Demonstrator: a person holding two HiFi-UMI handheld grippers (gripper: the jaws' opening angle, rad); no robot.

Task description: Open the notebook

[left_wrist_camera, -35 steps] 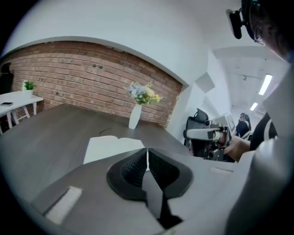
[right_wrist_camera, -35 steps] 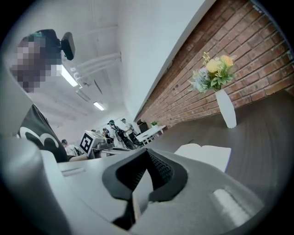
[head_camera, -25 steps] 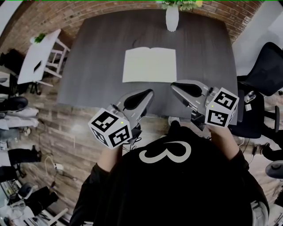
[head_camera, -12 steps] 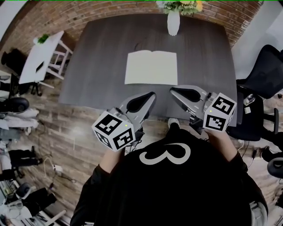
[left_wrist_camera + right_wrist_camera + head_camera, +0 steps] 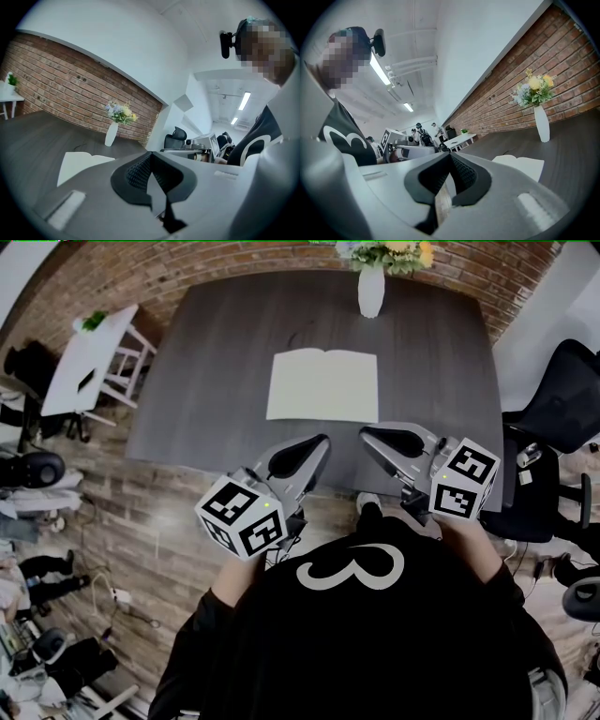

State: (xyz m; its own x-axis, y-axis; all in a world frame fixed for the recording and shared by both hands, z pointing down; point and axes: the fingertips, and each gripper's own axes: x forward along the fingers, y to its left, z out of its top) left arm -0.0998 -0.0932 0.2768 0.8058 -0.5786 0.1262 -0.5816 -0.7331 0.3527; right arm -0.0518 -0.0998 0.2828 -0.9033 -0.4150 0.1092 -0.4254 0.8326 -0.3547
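The notebook (image 5: 323,385) lies open and flat on the dark table (image 5: 216,362), its white pages up. It also shows in the left gripper view as a notebook (image 5: 77,166) left of the jaws, and in the right gripper view as a notebook (image 5: 525,165) to their right. My left gripper (image 5: 323,440) and right gripper (image 5: 364,432) hover side by side over the table's near edge, short of the notebook and apart from it. The left gripper (image 5: 150,154) is shut with nothing in it. The right gripper (image 5: 450,157) is shut and empty as well.
A white vase (image 5: 371,289) with flowers stands at the table's far edge, beyond the notebook. A black office chair (image 5: 553,399) is to the right of the table, and a small white side table (image 5: 89,357) to its left. Several people stand far off.
The head view has shifted slightly. Both grippers keep their places near the table's front edge and stay shut; the notebook has not moved.
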